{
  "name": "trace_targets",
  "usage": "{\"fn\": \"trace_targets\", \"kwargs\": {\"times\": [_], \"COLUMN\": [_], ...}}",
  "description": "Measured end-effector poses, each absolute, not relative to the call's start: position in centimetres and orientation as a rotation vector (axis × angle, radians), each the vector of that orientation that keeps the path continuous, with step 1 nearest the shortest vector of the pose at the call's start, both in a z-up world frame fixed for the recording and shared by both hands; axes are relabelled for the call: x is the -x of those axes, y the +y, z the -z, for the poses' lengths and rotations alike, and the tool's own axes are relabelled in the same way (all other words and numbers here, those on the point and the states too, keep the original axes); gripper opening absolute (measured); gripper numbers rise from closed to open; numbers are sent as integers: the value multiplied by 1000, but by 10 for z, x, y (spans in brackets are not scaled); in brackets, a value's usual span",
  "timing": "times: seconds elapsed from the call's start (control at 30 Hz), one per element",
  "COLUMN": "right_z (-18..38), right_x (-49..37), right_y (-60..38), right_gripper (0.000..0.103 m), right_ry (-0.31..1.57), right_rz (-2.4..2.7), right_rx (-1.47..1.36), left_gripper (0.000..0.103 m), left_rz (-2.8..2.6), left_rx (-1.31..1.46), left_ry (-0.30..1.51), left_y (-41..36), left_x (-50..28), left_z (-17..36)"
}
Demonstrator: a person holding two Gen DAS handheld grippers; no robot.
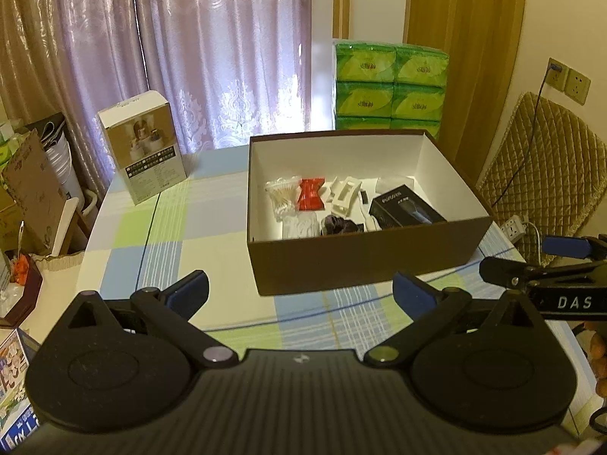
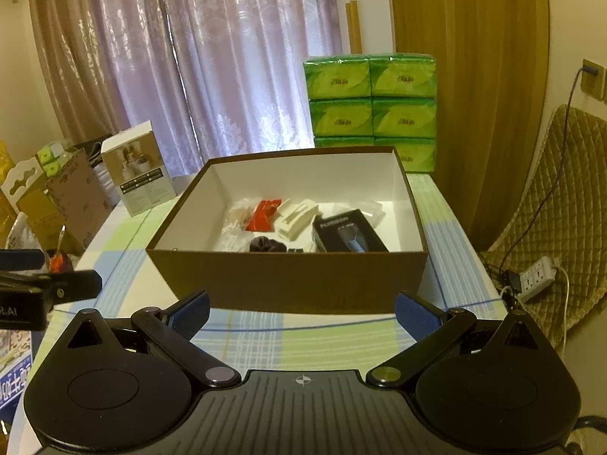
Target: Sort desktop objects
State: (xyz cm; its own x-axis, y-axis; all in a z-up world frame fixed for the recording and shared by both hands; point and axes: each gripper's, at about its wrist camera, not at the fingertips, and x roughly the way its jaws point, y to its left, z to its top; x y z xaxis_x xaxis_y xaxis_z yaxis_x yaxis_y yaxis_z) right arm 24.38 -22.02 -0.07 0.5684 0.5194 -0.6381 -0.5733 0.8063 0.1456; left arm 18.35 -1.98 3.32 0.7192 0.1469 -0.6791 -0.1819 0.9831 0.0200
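Observation:
A brown cardboard box with a white inside stands on the checked tablecloth. In it lie a red packet, a bag of cotton swabs, white plastic pieces, a black product box and a dark crumpled item. My left gripper hovers open in front of the box, nothing between its fingers. My right gripper is open too, just short of the box's near wall. Each gripper shows at the edge of the other's view.
A white and tan carton stands upright at the table's far left. Stacked green tissue packs rise behind the box. A quilted chair and a power strip are at the right; cardboard clutter at the left.

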Motion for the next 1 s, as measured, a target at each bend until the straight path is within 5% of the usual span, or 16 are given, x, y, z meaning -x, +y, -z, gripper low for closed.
{"fn": "trace_targets", "kwargs": {"times": [1.0], "right_z": [6], "right_x": [-191], "right_y": [-235], "right_gripper": [101], "right_ry": [737], "right_rz": [-643], "right_rx": [92], "left_gripper": [102], "left_rz": [-176], "left_rx": [39], "left_ry": [785], "left_y": [-23], "left_x": [-133], "left_z": [-22]}}
